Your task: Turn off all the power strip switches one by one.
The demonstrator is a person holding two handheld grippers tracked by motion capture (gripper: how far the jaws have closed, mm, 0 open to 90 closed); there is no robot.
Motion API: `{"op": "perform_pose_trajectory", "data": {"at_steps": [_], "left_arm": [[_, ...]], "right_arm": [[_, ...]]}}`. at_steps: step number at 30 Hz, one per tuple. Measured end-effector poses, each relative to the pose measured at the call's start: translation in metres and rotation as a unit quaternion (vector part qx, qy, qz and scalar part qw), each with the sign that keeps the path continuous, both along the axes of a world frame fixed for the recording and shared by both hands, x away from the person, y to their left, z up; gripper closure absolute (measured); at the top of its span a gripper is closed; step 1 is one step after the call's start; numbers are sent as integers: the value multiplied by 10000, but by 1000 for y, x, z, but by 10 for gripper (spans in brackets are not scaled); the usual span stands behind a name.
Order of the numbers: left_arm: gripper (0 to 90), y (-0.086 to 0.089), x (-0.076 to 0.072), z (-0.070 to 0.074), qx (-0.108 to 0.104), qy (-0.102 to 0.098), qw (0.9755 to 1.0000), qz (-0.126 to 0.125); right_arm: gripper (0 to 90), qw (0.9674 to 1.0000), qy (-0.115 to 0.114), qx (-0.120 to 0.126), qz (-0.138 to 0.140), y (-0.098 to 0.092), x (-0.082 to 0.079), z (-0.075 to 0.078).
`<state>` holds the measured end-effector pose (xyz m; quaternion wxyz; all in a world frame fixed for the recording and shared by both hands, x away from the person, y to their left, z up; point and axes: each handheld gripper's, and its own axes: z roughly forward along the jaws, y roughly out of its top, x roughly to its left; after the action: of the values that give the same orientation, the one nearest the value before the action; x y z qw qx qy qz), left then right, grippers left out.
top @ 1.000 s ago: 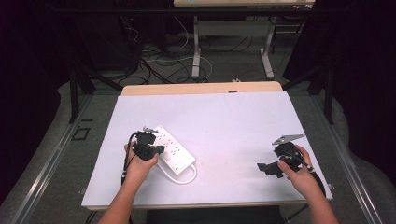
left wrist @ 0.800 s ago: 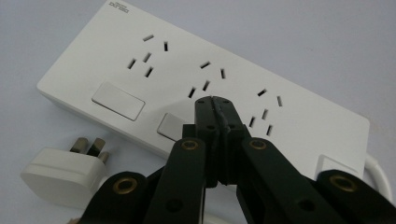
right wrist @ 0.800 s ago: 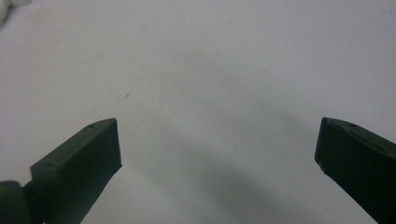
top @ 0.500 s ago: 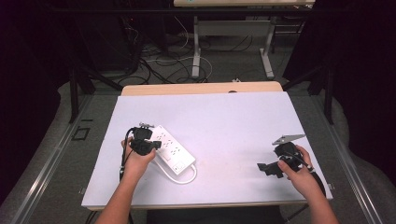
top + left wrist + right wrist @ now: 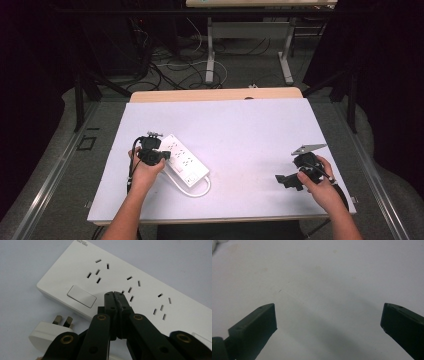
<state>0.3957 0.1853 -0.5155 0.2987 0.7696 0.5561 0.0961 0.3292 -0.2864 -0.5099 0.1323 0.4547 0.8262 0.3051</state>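
Observation:
A white power strip [image 5: 186, 161] lies slanted on the left half of the white table [image 5: 250, 130]. In the left gripper view the strip [image 5: 145, 282] shows several socket groups and a white rocker switch [image 5: 81, 296]. Its white plug [image 5: 46, 333] with brass pins lies beside that end. My left gripper [image 5: 158, 154] hovers over the strip's switch end, and its jaws [image 5: 115, 293] are shut with nothing between them. My right gripper [image 5: 286, 180] rests low over bare table at the right, wide open [image 5: 329, 317] and empty.
The strip's white cable [image 5: 199, 191] loops toward the table's front edge. A wooden table edge [image 5: 215, 94] runs along the far side. Desk legs and floor cables [image 5: 210, 60] lie beyond the table. Dark drapes flank both sides.
My left gripper has drifted slightly left and away, along the strip toward its switch end, still shut. The right gripper has stayed put.

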Motion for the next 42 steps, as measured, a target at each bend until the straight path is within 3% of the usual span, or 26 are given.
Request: {"op": "perform_pose_trajectory", "data": {"at_steps": [18,22,23,24,27,30,42], "left_arm": [[900,-2,3,-3,21,104,9999,-51],[900,-1,4,-5,-62,94,9999,-21],[900,-1,5,-5,59,177,9998,-33],[900,-1,4,-6,95,62,9999,-2],[900,-2,4,-6,89,60,9999,28],[900,-4,3,-5,224,31,9997,-2],[900,-2,6,-4,160,105,9998,-27]], "right_arm": [[0,10000,11,8,0,0,0,0],[0,10000,-2,-9,-2,0,0,0],[0,10000,14,-2,9,0,0,0],[0,10000,13,-9,20,0,0,0],[0,10000,16,-6,14,0,0,0],[0,10000,20,-14,5,0,0,0],[0,10000,21,-13,7,1,0,-1]]}}
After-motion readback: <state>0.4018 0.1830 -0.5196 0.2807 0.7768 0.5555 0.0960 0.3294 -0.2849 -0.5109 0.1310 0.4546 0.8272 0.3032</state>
